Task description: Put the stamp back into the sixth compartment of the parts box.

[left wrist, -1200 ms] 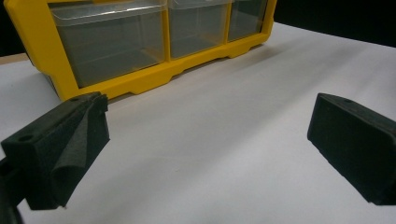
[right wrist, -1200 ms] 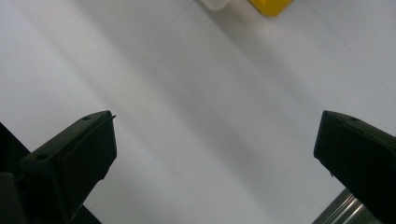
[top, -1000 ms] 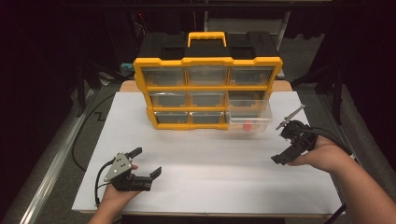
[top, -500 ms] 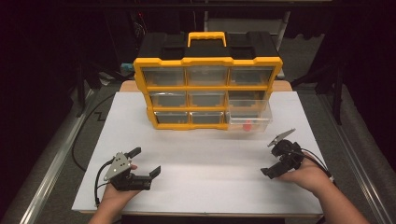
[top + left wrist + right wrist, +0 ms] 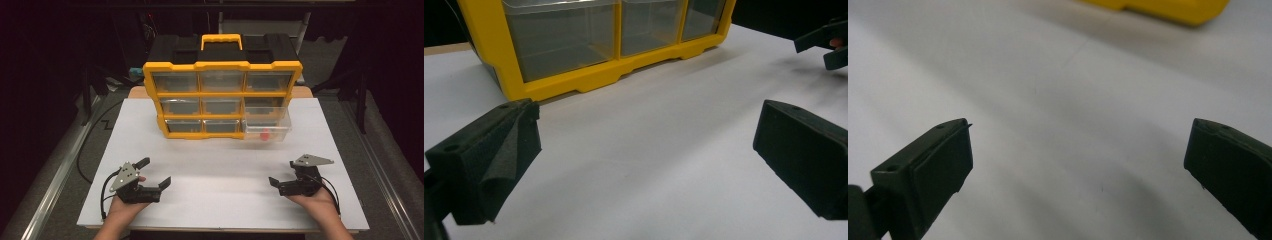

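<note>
Nearest us, we hold the left gripper and right gripper low over the white table, each with jaws spread and empty, a resting pose well apart from everything. Farther back stands the yellow organizer, its bottom-right drawer pulled out, presumably for access to the small red object inside.

The left hand-held gripper is holding its two black jaws wide apart above the white tabletop, with nothing between them. A yellow organizer with clear drawers is standing at the far left. The other hand-held gripper is showing at the far right.
</note>
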{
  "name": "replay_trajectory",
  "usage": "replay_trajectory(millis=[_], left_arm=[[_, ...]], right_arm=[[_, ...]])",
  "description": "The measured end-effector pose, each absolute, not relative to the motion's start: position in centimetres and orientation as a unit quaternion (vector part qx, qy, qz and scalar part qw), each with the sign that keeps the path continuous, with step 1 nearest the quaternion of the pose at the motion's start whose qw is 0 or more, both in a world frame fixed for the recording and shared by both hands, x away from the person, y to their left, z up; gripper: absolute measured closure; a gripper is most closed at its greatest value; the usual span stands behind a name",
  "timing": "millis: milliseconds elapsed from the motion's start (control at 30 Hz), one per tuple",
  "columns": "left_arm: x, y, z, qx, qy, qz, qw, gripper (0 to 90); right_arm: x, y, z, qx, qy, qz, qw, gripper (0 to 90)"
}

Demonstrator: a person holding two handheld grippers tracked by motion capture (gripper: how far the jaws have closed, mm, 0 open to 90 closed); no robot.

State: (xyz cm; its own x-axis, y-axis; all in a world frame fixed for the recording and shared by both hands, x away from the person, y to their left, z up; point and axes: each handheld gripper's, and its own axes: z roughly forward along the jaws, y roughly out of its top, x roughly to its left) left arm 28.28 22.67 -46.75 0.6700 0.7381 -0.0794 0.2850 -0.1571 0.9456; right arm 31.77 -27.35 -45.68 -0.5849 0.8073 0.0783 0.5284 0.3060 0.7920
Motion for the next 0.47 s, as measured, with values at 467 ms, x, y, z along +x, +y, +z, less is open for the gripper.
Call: replay_trajectory(millis=[467], left_arm=[[28.2,23.3,-46.7,0.727,0.37,0.216,0.537,0.4]], right_arm=[[28.2,-29.7,-46.1,0.421,0.701,0.528,0.229,0.0]])
